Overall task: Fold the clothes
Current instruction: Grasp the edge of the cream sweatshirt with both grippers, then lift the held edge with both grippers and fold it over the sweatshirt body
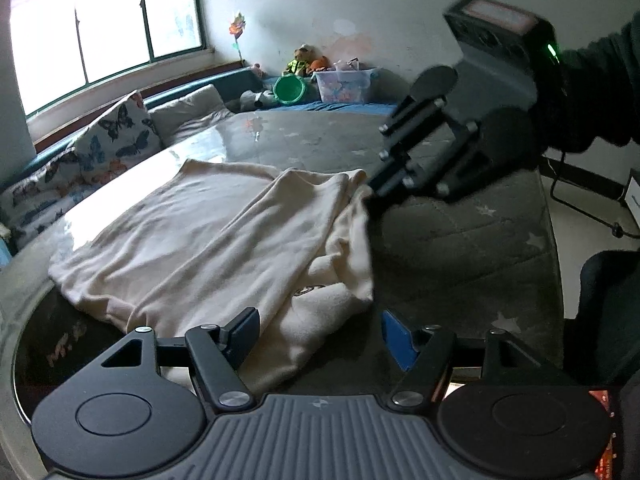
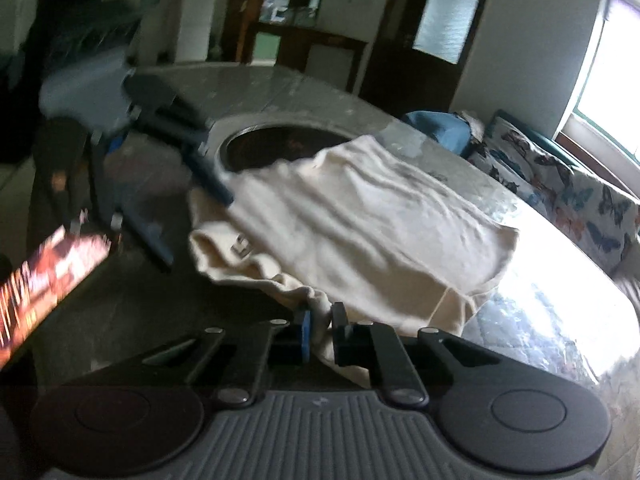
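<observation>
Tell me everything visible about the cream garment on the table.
The cream garment looks like soft knit or fleece, lying mostly flat but wrinkled on the grey table, one side folded over itself. A small label shows at the bunched near end. The right gripper is shut on a corner of it; the left gripper is open, one of its fingers over the cloth.

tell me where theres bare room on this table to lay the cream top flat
Bare grey tabletop lies right of the cream top, toward the table's far edge; a glossy strip runs between the garment and the butterfly cushions. It is crowded near the collar, where the right claw pinches cloth and the left claw hangs open.
</observation>
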Demonstrator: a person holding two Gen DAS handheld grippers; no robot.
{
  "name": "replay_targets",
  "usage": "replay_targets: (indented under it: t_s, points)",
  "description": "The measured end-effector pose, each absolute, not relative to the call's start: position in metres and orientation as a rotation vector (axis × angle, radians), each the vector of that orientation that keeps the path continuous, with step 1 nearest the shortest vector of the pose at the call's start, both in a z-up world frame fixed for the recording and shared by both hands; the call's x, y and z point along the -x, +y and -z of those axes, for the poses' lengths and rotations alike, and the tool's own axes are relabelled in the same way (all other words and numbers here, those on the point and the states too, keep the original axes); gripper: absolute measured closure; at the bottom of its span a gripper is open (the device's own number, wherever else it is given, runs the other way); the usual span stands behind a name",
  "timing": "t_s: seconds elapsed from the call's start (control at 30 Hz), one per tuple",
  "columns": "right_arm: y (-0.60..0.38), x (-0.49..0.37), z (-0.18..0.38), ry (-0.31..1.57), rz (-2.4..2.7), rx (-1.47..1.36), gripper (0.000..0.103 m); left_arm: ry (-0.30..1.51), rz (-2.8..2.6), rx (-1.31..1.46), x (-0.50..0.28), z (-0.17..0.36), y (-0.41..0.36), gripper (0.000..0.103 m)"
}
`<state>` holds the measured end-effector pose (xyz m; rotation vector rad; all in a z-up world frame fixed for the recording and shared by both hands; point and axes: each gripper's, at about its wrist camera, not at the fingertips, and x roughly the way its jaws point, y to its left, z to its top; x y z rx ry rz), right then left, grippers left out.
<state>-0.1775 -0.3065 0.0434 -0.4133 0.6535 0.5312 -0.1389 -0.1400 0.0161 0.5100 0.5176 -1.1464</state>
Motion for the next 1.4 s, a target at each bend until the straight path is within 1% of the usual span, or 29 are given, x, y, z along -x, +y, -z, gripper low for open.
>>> replay_targets:
  t_s: [0.07,0.1,0.17,0.2,0.23,0.27,0.37,0.4,0.43,0.47,0.7,0.8,0.87,0.93,0.97,1.0,1.07,1.1,1.13,1.17,1.2,1.27,1.4]
  points:
    - [-0.311,0.173,-0.049,0.648,-0.529,0.378,0.096,0.507,1.149,-0.518,0.139,-0.014,-0.144,0.049]
    - [-0.312,0.172,-0.052,0.645,-0.529,0.366,0.096,0.505,1.145,-0.522,0.139,-0.013,-0.146,0.054]
    - [-0.313,0.170,-0.055,0.635,-0.532,0.361,0.096,0.503,1.131,-0.529,0.137,-0.009,-0.150,0.077]
    - [-0.313,0.170,-0.056,0.631,-0.534,0.361,0.096,0.501,1.117,-0.528,0.136,-0.008,-0.151,0.082]
    - [-0.314,0.170,-0.056,0.628,-0.536,0.362,0.096,0.501,1.103,-0.519,0.134,-0.008,-0.152,0.089]
    - [-0.314,0.170,-0.057,0.625,-0.539,0.363,0.096,0.501,1.089,-0.509,0.132,-0.009,-0.152,0.091]
    - [-0.317,0.171,-0.057,0.630,-0.558,0.370,0.090,0.495,1.057,-0.463,0.125,-0.015,-0.149,0.092]
    - [-0.317,0.173,-0.056,0.627,-0.562,0.388,0.081,0.495,1.052,-0.448,0.122,-0.017,-0.148,0.092]
    - [-0.316,0.175,-0.056,0.622,-0.564,0.406,0.066,0.497,1.047,-0.433,0.119,-0.019,-0.147,0.092]
    - [-0.315,0.178,-0.055,0.610,-0.559,0.434,0.061,0.499,1.042,-0.418,0.115,-0.020,-0.146,0.092]
    - [-0.304,0.181,-0.037,0.577,-0.560,0.576,0.049,0.510,1.021,-0.359,0.101,-0.029,-0.143,0.092]
    - [-0.302,0.173,-0.026,0.561,-0.529,0.597,0.052,0.513,1.016,-0.345,0.098,-0.030,-0.142,0.092]
    - [-0.302,0.167,-0.023,0.566,-0.521,0.587,0.061,0.525,1.019,-0.334,0.096,-0.030,-0.141,0.092]
    - [-0.303,0.161,-0.021,0.581,-0.521,0.567,0.082,0.528,1.020,-0.354,0.098,-0.028,-0.141,0.091]
    - [-0.304,0.158,-0.021,0.594,-0.527,0.544,0.085,0.522,1.020,-0.372,0.100,-0.026,-0.141,0.089]
    - [-0.306,0.156,-0.023,0.605,-0.532,0.511,0.086,0.518,1.020,-0.387,0.102,-0.025,-0.141,0.088]
    - [-0.310,0.152,-0.026,0.618,-0.530,0.464,0.088,0.515,1.025,-0.398,0.106,-0.023,-0.139,0.083]
    - [-0.311,0.152,-0.028,0.619,-0.530,0.450,0.089,0.512,1.026,-0.405,0.108,-0.023,-0.139,0.081]
    - [-0.312,0.151,-0.029,0.621,-0.530,0.438,0.090,0.505,1.021,-0.415,0.111,-0.022,-0.138,0.076]
    - [-0.313,0.151,-0.031,0.622,-0.528,0.426,0.090,0.497,1.016,-0.431,0.113,-0.022,-0.137,0.073]
    - [-0.314,0.150,-0.032,0.624,-0.527,0.415,0.090,0.492,1.017,-0.443,0.115,-0.021,-0.137,0.073]
    - [-0.315,0.149,-0.035,0.625,-0.526,0.397,0.090,0.482,1.018,-0.470,0.119,-0.020,-0.136,0.065]
    - [-0.314,0.150,-0.038,0.620,-0.517,0.397,0.090,0.453,0.999,-0.534,0.128,-0.015,-0.139,0.062]
